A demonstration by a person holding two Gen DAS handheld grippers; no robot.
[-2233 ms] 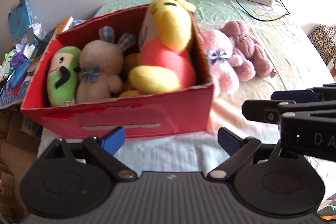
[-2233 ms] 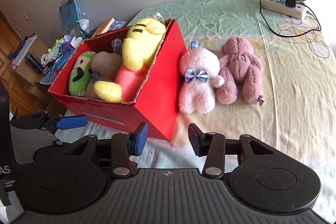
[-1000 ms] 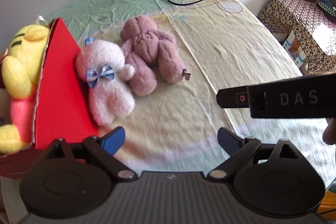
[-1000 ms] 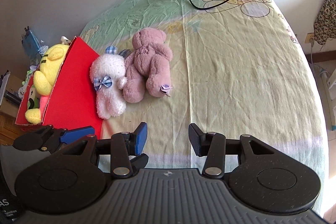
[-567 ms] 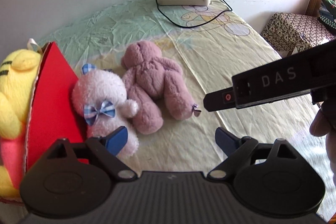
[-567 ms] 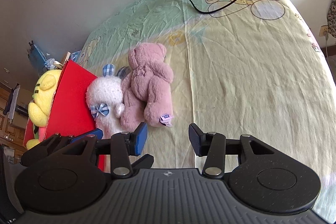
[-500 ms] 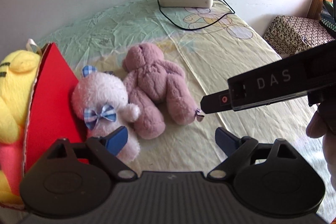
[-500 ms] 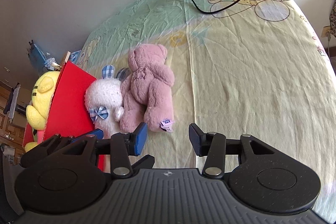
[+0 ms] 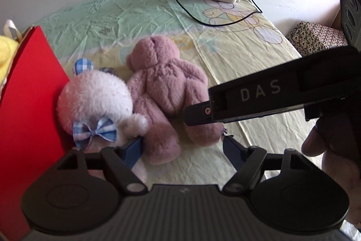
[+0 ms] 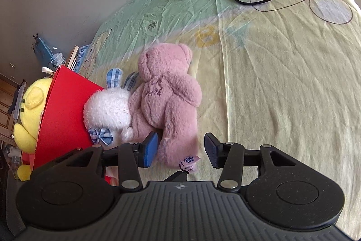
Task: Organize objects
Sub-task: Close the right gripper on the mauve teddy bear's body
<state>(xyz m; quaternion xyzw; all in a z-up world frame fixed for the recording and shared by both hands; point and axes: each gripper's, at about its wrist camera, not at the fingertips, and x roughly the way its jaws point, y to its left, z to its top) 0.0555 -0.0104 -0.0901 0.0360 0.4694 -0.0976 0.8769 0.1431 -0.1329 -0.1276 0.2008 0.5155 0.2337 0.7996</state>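
Two plush toys lie side by side on the bed sheet [image 9: 237, 64] in the left wrist view: a mauve teddy bear [image 9: 167, 94], face down with its legs toward the camera, touching a white bunny [image 9: 97, 103] with a blue checked bow that leans on the red box [image 9: 27, 110]. The left gripper [image 9: 182, 150] has its jaws spread wide, the bear's legs between them, gripping nothing; the right gripper's body crosses over the bear's leg. From the right wrist view, the right gripper [image 10: 180, 149] is likewise parted around the bear's [image 10: 167, 101] tagged leg, unclamped, with the bunny [image 10: 108, 112] just left of the jaws against the box [image 10: 65, 114].
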